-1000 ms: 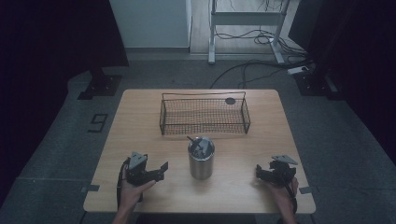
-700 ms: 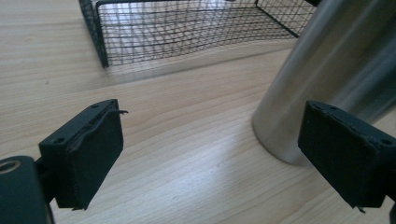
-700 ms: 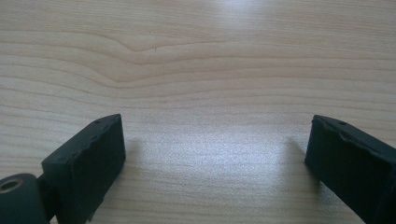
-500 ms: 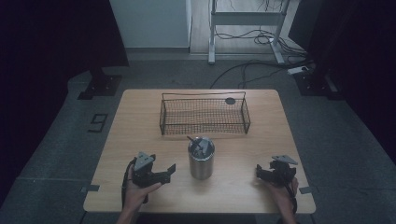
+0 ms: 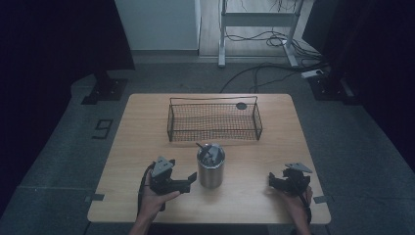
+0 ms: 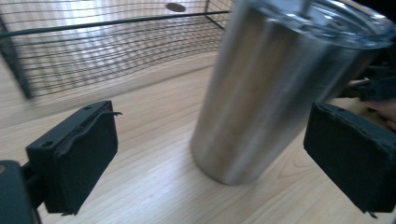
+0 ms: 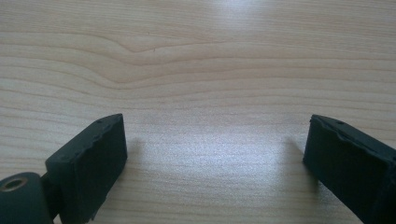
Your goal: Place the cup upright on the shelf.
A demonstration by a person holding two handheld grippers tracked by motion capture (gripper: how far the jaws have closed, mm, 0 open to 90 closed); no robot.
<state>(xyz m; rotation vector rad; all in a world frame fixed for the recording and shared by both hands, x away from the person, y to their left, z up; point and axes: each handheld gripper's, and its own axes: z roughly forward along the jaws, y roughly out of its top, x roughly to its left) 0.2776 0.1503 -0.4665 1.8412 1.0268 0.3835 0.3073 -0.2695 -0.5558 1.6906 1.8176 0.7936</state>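
Step in hand, as a judgement: approach to a grasp. Left gripper [image 5: 185, 182] sits low at the near left of the surface [image 5: 147, 127], jaws wide apart and pointing right at the steel tumbler [image 5: 211, 166]. In the left gripper view the tumbler [image 6: 275, 88] stands ahead between the two pads, nearer the right one, touching neither.

Right gripper [image 5: 275, 180] rests at the near right, well apart from the tumbler, jaws spread and holding nothing. Its own view looks down on bare wood grain between the pads.

Next move, likely: slide the left gripper forward until both pads bracket the tumbler's wall, then close. The wall is smooth and round, so a low, square grip seems safest; a skewed one could tip it.

Containers:
- Tumbler: upright, centre near, lidless. Some dark metal pieces [image 5: 207, 151] stick up inside, perhaps utensils; too small to name.
- Wire basket [image 5: 171, 122]: far of the tumbler, centre of the surface, seems to hold nothing. A small dark round spot [image 5: 241, 105] lies on the surface just beyond its far right corner.
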